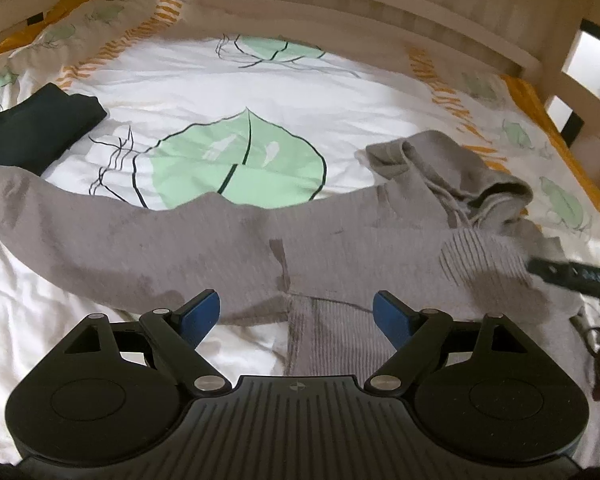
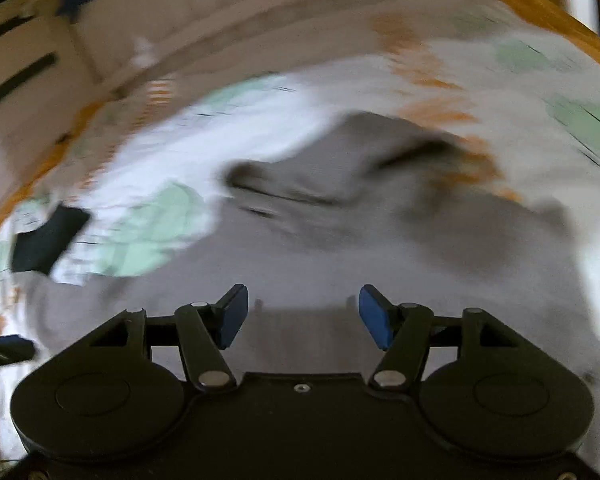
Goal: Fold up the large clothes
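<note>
On the far left of the left wrist view we see a dark folded garment (image 1: 36, 128) lying on the leaf-print bedcover (image 1: 236, 160), its left end cut off by the frame edge. Just beside it begins the grey hooded sweater (image 1: 204, 240), which stretches across the bed from one side of the picture to the other. Its long sleeve lies flat toward the left, its ribbed hem runs down toward us in the middle, and its hood (image 1: 452, 168) with drawstrings is bunched at the right. How the body of the sweater is layered under the sleeve we cannot make out.

The left gripper (image 1: 296, 316) hangs over the ribbed hem with its blue pads (image 1: 198, 316) spread wide and nothing between them; the cloth lies below and ahead, and we cannot tell whether the tips touch it. At the right edge a black piece of the right gripper (image 1: 572, 276) juts in above the sweater's ribbed cuff, mostly cut off.

The right wrist view is heavily smeared by motion, so folds and edges are only vague shapes. There the right gripper (image 2: 303, 316) has its jaws well apart, gripping nothing, with the grey cloth spread directly ahead and beneath. A wooden bed rail (image 2: 260, 20) curves across the top.
</note>
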A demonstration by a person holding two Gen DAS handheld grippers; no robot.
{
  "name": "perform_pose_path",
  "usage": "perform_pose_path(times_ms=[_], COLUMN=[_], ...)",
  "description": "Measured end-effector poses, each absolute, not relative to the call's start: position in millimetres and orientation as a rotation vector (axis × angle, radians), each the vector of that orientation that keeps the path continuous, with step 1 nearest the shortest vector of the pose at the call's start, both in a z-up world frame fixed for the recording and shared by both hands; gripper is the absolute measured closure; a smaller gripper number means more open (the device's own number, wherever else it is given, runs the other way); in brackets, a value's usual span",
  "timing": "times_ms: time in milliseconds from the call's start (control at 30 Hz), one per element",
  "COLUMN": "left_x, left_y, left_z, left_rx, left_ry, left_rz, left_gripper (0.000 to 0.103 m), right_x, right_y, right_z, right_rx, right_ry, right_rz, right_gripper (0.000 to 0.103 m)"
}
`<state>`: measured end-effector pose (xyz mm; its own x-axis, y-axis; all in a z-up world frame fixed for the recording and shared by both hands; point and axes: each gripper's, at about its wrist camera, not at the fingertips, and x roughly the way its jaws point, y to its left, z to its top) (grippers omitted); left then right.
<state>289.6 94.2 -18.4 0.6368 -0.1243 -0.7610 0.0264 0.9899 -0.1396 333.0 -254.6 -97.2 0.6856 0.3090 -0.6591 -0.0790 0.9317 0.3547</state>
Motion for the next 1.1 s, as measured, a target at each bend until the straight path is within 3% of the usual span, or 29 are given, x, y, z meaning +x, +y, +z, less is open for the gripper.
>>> perform_pose_path(times_ms=[133, 233, 300, 467, 633, 1100], left_x=[292, 293, 293, 294, 294, 296], left_y=[86, 81, 79, 75, 70, 70], left_z=[-27, -34, -39, -46, -51, -55], left_rx=[-0.099, -0.082, -0.074, -0.071, -0.074, -0.111], left_ry=[0.898, 0.917, 0.927, 0.938, 0.946, 0.882], left_rz=[-0.094, -0.098, -0.100, -0.099, -0.109, -0.117], left_gripper=[0.019, 0.019, 0.019, 0.019, 0.019, 0.019], right_x=[317, 306, 299, 277, 261, 280], right_y=[-316, -345, -357, -348, -333, -390], right_z=[-128, -137, -132, -111, -132, -147], right_rx=[0.316, 0.312, 0.350, 0.162, -0.155, 0.183], right_ry=[0.849, 0.835, 0.831, 0.762, 0.803, 0.759], right_rz=[0.061, 0.047, 0.056, 0.039, -0.007, -0.113], right_gripper=[0.037, 0.064, 0.066, 0.045, 0.044, 0.035])
